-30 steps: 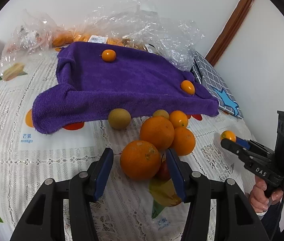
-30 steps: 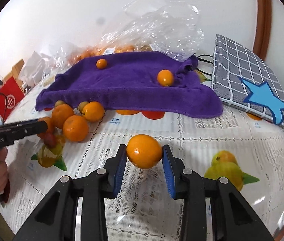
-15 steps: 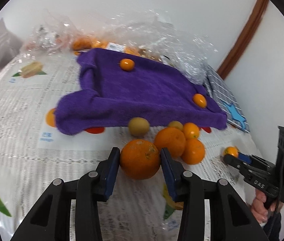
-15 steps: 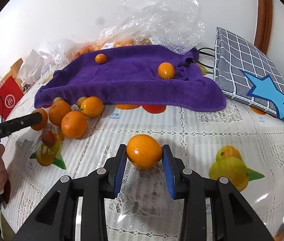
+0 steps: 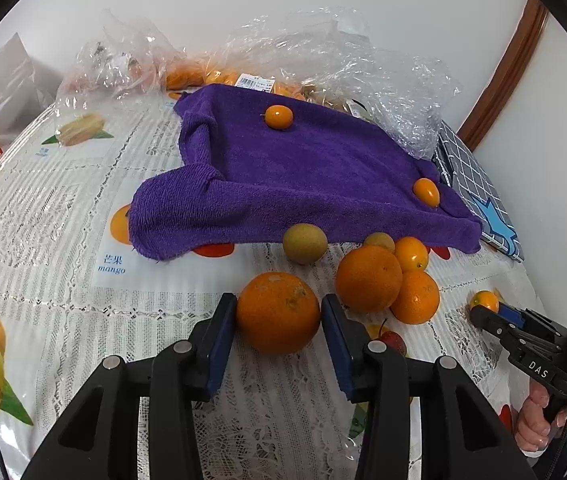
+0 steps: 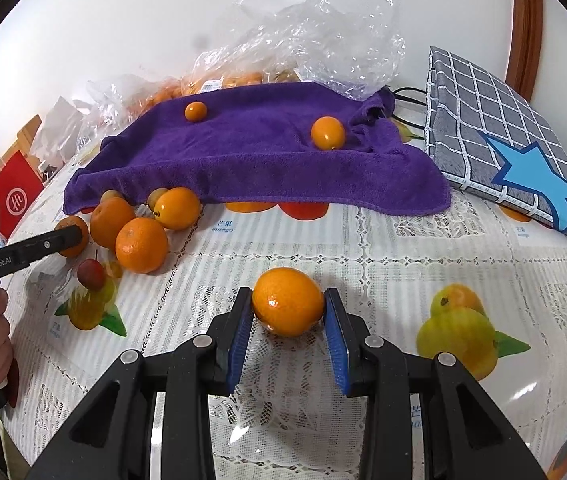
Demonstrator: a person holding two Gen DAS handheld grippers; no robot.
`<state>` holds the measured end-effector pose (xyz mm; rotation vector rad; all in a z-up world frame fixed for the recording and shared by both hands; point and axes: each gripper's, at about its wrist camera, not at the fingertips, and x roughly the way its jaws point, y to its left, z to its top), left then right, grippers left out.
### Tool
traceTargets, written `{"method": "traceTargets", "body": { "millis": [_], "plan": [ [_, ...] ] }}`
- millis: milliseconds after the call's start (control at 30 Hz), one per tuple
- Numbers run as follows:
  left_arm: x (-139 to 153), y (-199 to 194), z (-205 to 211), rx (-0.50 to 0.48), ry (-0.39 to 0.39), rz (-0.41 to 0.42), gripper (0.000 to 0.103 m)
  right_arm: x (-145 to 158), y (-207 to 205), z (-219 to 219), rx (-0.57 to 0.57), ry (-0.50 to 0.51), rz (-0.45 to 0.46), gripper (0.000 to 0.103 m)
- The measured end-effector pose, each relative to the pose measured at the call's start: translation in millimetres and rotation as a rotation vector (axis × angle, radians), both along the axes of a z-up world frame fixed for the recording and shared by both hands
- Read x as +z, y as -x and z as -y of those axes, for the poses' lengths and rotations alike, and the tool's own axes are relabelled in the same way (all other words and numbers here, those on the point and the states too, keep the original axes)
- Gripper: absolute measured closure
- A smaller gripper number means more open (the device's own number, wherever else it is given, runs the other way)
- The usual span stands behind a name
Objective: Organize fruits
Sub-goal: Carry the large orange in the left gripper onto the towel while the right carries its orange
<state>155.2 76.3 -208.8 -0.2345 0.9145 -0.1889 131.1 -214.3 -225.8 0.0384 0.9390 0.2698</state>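
Left gripper point(image 5: 279, 314) clamping a large orange point(image 5: 278, 313) between both blue pads point(image 5: 219, 344), fruit sitting just above or on the lace tablecloth point(image 5: 43, 216); contact with the cloth impossible to tell. Right gripper point(image 6: 288, 309) squeezing a smaller mandarin point(image 6: 288, 301) between its jaws, pads pressing on both sides, fruit low over the tablecloth.

Lying just right of the held orange: a cluster of three oranges touching one another, the biggest point(image 5: 368, 278) in front, a second point(image 5: 417, 297) beside it, a smaller one point(image 5: 411, 254) behind. Resting near them, at the towel's edge: a greenish-brown round fruit point(image 5: 304, 243) and a second, partly hidden one point(image 5: 379, 240). Sitting in front of the cluster, partly hidden behind the left gripper's finger: a small red cherry-like fruit point(image 5: 393, 340).

Spreading across the middle of the table: a purple towel point(image 5: 303, 176), raised over something underneath. Perching on it, well apart: two kumquats, one near the far edge point(image 5: 279, 116), one near the right corner point(image 5: 426, 192).

Bunching behind the towel: crumpled clear plastic bags point(image 5: 343, 60) holding more orange fruit. Leaning at the right: a grey checked bag with a blue star point(image 6: 515, 148).
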Motion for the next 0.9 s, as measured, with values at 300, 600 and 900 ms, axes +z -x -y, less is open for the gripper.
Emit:
{"method": "traceTargets", "body": {
  "millis": [300, 600, 900],
  "plan": [
    [5.3, 6.6, -13.8, 0.081, 0.021, 0.032, 0.064, 0.9, 0.6, 0.6, 0.004, -0.014, 0.007, 0.068],
    [55.1, 10.9, -34.9, 0.204, 0.001, 0.128, 0.064, 25.8, -2.7, 7.0, -0.016, -0.059, 0.045, 0.068],
    [122.2, -2.5, -23.3, 0.217, -0.052, 0.227, 0.064, 90.7, -4.5, 13.3, -0.043, -0.027, 0.158, 0.068]
  ]
}}
